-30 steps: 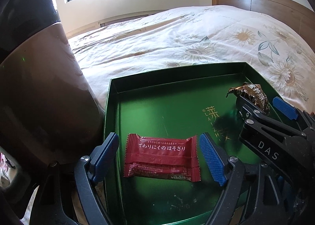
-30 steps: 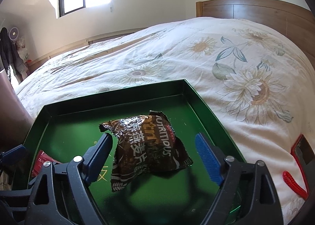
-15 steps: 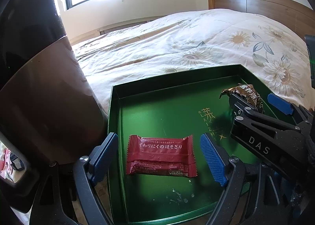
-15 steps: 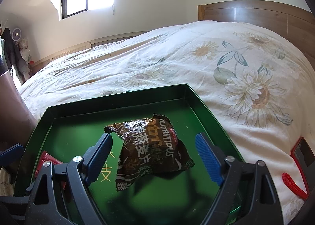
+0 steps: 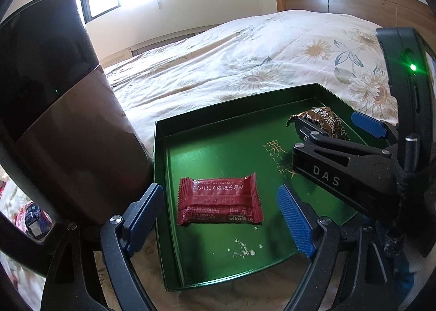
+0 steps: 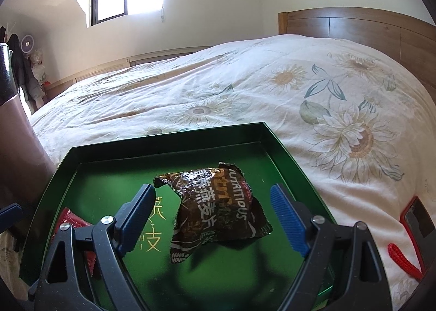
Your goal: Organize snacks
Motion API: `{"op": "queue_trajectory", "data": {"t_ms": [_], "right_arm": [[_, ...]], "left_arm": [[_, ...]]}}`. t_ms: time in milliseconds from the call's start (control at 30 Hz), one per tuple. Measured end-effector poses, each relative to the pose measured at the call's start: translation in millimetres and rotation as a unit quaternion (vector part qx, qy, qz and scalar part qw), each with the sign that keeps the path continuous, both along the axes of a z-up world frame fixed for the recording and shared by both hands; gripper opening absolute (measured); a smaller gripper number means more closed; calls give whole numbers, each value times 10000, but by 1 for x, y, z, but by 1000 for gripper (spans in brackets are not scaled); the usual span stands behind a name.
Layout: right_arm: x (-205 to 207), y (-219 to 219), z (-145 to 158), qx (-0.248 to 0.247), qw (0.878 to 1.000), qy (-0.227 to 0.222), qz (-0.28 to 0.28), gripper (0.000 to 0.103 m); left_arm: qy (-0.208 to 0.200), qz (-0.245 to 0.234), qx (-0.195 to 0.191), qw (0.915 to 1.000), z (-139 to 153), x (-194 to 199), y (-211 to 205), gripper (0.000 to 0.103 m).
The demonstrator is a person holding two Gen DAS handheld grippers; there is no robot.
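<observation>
A dark brown cylinder (image 5: 54,109) stands at the left, just beside the green tray (image 5: 160,164) on the bed (image 6: 245,87). My left gripper (image 5: 218,210) hangs with jaws spread wide around the red snack packet (image 5: 219,200), which lies flat at the tray's near left. My right gripper (image 6: 215,214) is likewise released, straddling the brown snack bag (image 6: 215,210) at the tray's right.

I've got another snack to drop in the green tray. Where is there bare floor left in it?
The green tray holds two snacks. Bare floor runs along the far wall, behind the red packet and left of the brown packet; the middle strip with gold lettering between them is also free. The near edge is crowded: left gripper and right gripper, both open, straddle the packets.
</observation>
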State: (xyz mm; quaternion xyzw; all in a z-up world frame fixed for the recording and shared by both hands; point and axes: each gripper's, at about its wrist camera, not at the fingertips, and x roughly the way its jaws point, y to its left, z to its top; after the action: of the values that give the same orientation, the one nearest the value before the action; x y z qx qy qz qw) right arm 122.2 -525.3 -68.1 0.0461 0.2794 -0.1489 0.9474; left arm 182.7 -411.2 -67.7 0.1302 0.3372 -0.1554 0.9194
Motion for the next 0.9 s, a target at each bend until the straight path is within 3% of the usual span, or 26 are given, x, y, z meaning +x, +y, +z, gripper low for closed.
{"op": "queue_trajectory", "data": {"t_ms": [467,900], "right_arm": [[-38,12,33,125,9993,-223,-273,103],[-96,30,60,75,9980,8,-622,103]], "left_arm": [[278,-188,89,9994,21,-40,29,82],[446,-648,316,9964,50,-88,47,82]]}}
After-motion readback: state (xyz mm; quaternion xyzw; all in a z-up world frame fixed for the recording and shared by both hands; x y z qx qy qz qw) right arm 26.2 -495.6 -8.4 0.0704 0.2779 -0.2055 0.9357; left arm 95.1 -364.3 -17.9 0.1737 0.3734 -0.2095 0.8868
